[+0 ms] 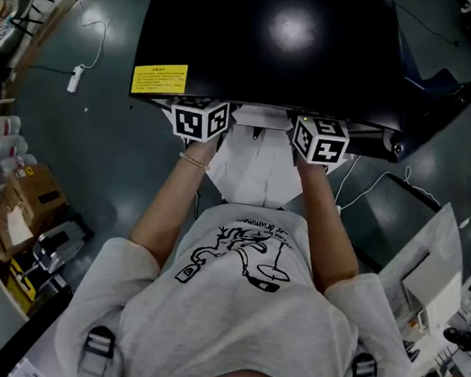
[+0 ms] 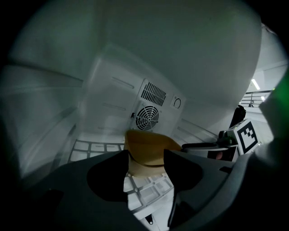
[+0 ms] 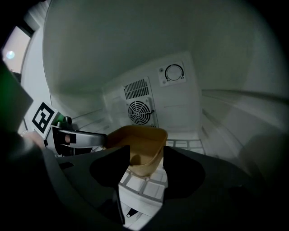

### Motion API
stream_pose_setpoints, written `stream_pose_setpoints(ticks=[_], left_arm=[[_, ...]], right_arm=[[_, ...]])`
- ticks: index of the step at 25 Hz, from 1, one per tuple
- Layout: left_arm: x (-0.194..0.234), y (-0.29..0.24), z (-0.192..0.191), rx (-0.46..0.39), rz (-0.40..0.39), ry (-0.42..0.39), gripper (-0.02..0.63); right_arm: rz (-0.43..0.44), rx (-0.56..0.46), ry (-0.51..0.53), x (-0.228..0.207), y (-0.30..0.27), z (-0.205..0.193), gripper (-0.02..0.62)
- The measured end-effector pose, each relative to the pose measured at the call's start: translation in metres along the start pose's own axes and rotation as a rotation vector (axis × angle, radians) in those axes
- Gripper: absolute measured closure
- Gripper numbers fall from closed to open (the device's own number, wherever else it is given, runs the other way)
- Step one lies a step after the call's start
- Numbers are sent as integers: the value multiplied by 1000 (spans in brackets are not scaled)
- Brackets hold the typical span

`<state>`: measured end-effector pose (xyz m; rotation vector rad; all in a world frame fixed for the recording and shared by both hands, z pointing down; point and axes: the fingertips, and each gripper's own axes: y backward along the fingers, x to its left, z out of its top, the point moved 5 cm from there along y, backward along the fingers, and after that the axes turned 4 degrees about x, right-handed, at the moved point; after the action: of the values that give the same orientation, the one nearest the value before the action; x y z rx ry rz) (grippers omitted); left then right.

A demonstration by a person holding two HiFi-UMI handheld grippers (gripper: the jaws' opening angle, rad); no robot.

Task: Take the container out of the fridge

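Left gripper [image 2: 146,158] and right gripper [image 3: 146,153] are inside the fridge [image 1: 270,35], jaws apart, gripping nothing. The tan container [image 2: 144,142] sits on the shelf [image 2: 149,188] at each gripper's 12 o'clock. Straddle opposite walls, close evenly, withdraw level.

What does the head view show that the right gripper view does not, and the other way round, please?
Only the head view: the fridge's black top, its yellow label and the person's arms. Only the right gripper view: the tan container on the white shelf, the fan grille and the dial. Both: the left gripper and right gripper.
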<state>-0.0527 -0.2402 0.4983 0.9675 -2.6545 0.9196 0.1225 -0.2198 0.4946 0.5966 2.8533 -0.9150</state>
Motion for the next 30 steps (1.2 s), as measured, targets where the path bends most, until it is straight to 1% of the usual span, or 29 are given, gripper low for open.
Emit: stream_pose_setpoints(ticks=[9, 13, 30], left_arm=[[0, -2, -2, 26, -12, -5, 351], [0, -3, -2, 32, -15, -9, 351], [-11, 9, 3, 14, -20, -19, 351]], right_arm=[[16, 4, -15, 0, -3, 0, 373], [7, 2, -29, -1, -1, 1, 373], [42, -13, -5, 8, 5, 3, 373]])
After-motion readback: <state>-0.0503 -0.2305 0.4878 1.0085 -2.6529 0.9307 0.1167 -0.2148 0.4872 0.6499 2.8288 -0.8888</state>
